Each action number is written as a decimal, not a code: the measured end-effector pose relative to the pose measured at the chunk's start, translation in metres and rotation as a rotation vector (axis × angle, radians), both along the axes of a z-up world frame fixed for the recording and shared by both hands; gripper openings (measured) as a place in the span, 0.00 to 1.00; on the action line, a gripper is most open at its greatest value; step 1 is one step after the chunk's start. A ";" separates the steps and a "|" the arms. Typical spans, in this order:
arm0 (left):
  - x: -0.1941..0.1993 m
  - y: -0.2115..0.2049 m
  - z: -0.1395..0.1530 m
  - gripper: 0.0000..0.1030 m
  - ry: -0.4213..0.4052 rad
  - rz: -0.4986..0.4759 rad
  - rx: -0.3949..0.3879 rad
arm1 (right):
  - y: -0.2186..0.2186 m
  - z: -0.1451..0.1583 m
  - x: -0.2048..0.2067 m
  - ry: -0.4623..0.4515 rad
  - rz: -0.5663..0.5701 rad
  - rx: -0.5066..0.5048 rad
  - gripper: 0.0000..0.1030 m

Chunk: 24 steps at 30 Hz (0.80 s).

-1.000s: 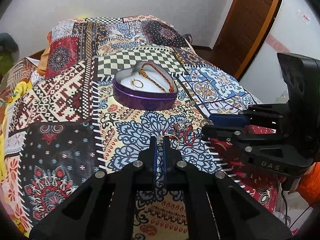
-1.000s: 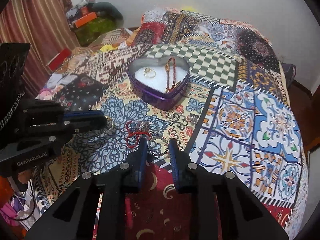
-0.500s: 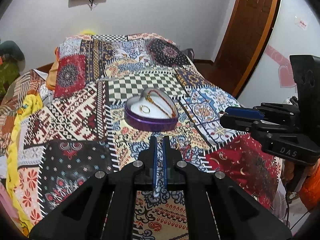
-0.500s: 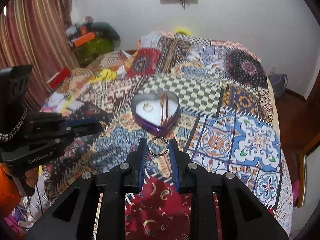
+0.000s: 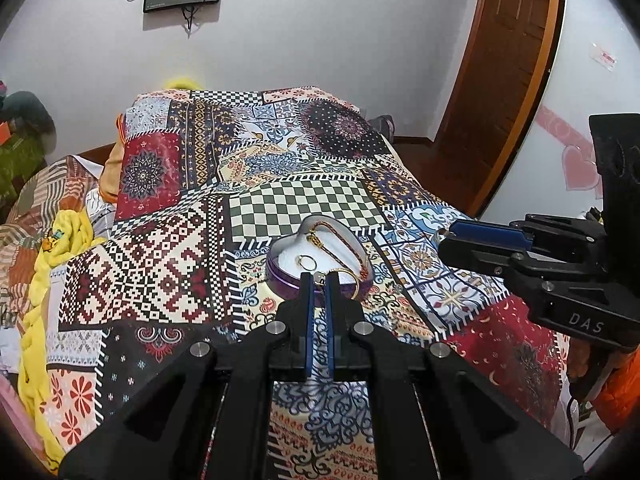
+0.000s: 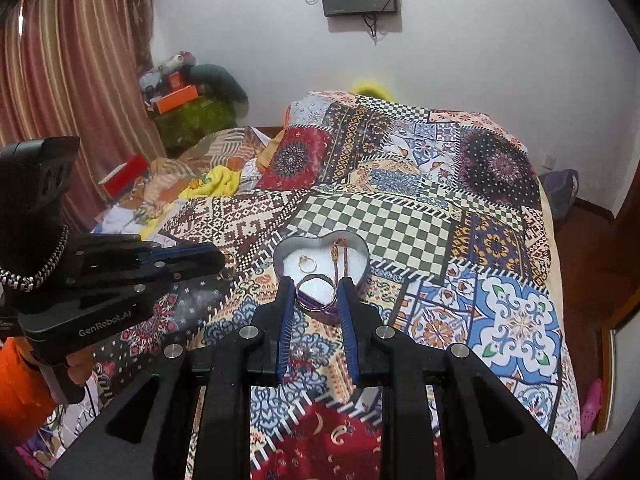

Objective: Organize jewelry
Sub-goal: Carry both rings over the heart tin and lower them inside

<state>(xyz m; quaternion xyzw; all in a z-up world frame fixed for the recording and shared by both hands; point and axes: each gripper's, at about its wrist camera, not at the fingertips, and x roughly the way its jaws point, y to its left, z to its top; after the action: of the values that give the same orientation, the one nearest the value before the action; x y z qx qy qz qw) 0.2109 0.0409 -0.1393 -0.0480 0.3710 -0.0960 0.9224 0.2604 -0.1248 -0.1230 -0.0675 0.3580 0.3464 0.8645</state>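
A purple heart-shaped tin (image 5: 280, 276) (image 6: 360, 276) sits on the patchwork bedspread, with a gold ring (image 5: 307, 261) (image 6: 307, 265) and a red-gold chain (image 5: 340, 240) (image 6: 340, 258) on its white lining. My left gripper (image 5: 319, 278) is shut on a thin gold bangle (image 5: 344, 270), held above the tin's near rim. My right gripper (image 6: 315, 286) is shut on a silver bangle (image 6: 316, 294), held in the air before the tin. More jewelry (image 6: 300, 354) lies on the bedspread between the right fingers.
The bedspread (image 5: 168, 248) covers the bed. A yellow cloth (image 5: 52, 272) lies at its left edge. A wooden door (image 5: 504, 80) stands at the right. Clutter and a curtain (image 6: 60, 80) are at the left in the right wrist view.
Both grippers have risen from the jewelry pile with their bangles and pulled back higher, so the tin looks smaller and more of the room shows.
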 end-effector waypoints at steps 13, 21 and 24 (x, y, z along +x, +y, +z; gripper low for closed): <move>0.033 0.006 -0.022 0.04 0.032 -0.005 -0.001 | 0.016 -0.024 0.028 0.058 0.017 -0.001 0.19; 0.057 0.004 -0.034 0.04 0.052 -0.030 0.015 | 0.026 -0.039 0.046 0.104 0.034 -0.007 0.19; 0.065 0.002 -0.038 0.04 0.058 -0.042 0.030 | 0.030 -0.043 0.051 0.116 0.047 -0.010 0.19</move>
<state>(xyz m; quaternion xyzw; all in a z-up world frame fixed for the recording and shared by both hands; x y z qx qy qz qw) 0.2757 0.0428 -0.1769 -0.0292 0.3999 -0.1084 0.9097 0.3110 -0.0950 -0.1655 -0.0599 0.4073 0.3681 0.8337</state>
